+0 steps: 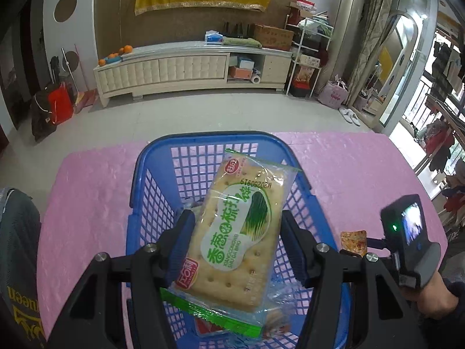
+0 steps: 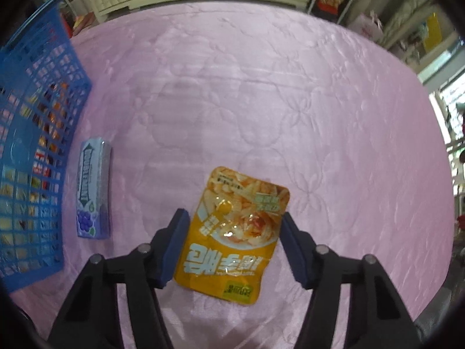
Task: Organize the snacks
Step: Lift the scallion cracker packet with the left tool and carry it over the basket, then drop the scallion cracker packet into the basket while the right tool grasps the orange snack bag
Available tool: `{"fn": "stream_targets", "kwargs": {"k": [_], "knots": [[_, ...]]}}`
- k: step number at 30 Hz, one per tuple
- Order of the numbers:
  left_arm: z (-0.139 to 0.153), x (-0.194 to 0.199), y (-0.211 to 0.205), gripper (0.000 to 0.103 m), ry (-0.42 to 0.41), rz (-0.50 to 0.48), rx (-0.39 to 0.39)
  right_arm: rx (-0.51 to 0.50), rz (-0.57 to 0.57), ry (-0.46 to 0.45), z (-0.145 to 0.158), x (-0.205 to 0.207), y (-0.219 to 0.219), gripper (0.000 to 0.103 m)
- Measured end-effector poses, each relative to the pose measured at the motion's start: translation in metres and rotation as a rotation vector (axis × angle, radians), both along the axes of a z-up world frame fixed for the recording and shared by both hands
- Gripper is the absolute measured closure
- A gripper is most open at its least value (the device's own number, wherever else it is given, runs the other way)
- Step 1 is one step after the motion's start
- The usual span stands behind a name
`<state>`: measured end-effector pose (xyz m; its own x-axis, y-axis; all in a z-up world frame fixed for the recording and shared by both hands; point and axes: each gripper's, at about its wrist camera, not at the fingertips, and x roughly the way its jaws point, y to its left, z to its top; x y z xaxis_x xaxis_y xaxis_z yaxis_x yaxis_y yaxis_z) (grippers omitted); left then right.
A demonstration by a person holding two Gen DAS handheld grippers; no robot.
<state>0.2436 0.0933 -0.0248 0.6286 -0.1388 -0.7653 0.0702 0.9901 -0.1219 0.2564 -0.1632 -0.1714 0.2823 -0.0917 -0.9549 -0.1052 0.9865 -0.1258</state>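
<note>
In the left wrist view my left gripper (image 1: 237, 224) holds a green-and-clear cracker packet (image 1: 235, 232) between its blue pads, above the inside of the blue plastic basket (image 1: 151, 174). Other snack packets lie in the basket bottom, mostly hidden. In the right wrist view my right gripper (image 2: 232, 221) is open, its pads either side of a yellow snack pouch (image 2: 232, 232) lying flat on the pink tablecloth (image 2: 261, 101). A purple gum box (image 2: 93, 189) lies left of it, beside the basket (image 2: 37, 145).
The right gripper's camera unit (image 1: 407, 232) and the hand holding it show at the right of the left wrist view. A dark garment (image 1: 17, 247) lies at the table's left edge. Beyond the table are a floor and a long cabinet (image 1: 189, 67).
</note>
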Motion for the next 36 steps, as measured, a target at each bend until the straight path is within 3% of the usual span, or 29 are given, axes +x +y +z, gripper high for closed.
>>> {"fn": "stream_targets", "kwargs": {"k": [5, 8, 14, 19, 30, 32, 34, 36], "knots": [[-0.008, 0.006, 0.004, 0.045, 0.032, 0.010, 0.002, -0.011, 0.060, -0.009, 0.001, -0.015, 0.024, 0.064], [-0.010, 0.004, 0.006, 0.045, 0.046, 0.015, 0.004, -0.050, 0.105, -0.029, 0.003, -0.020, 0.041, 0.071], [-0.014, 0.000, 0.005, 0.045, 0.085, 0.033, 0.061, 0.043, 0.095, -0.021, 0.008, -0.031, 0.031, 0.073], [-0.023, -0.001, 0.006, 0.045, 0.126, 0.022, 0.051, 0.184, 0.077, -0.005, 0.021, -0.031, 0.020, 0.074], [-0.031, -0.018, -0.003, 0.044, 0.166, 0.035, 0.106, 0.246, 0.147, -0.147, 0.102, -0.036, 0.033, 0.074], [-0.029, -0.023, -0.002, 0.039, 0.163, 0.037, 0.093, 0.252, 0.169, -0.185, 0.124, -0.043, 0.040, 0.074], [-0.025, -0.030, -0.002, 0.027, 0.149, 0.034, 0.071, 0.255, 0.198, -0.210, 0.131, -0.038, 0.045, 0.074], [-0.018, -0.038, 0.000, 0.027, 0.133, 0.036, 0.045, 0.266, 0.226, -0.224, 0.140, -0.042, 0.051, 0.074]]}}
